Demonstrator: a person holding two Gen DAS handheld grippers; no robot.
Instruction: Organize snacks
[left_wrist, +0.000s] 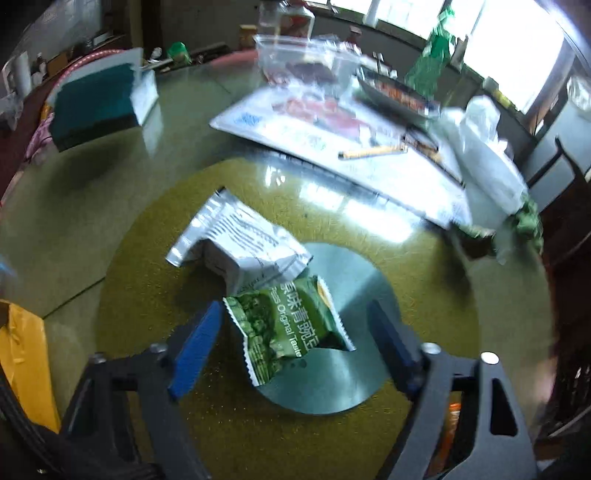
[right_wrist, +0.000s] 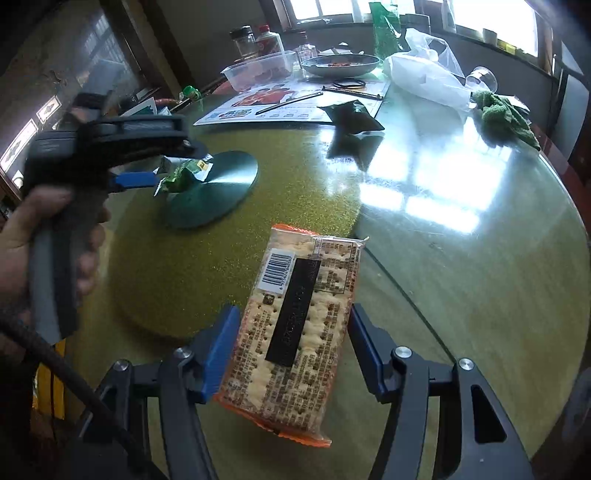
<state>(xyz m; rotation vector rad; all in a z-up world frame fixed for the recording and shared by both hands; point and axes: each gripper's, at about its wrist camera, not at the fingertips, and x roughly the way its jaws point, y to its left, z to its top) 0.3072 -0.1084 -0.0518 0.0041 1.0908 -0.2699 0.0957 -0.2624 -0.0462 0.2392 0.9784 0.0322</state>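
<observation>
Right gripper (right_wrist: 291, 350) is clamping the orange-edged clear cracker packet (right_wrist: 295, 328). Left gripper (left_wrist: 295, 347) is standing wide around the green pea snack sachet (left_wrist: 288, 325), lying at six o'clock from the silver foil pouch (left_wrist: 240, 240) on the glass surface (left_wrist: 424, 295).

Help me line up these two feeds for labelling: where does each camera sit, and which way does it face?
Left wrist: on the left gripper, tilted down at a green pea packet and a silver packet on the table; its own blue fingers show.
Right wrist: on the right gripper, tilted down over a cracker pack between its fingers; a hand holding the left gripper shows.
Shared: pea packet, grey disc, clear container.
</observation>
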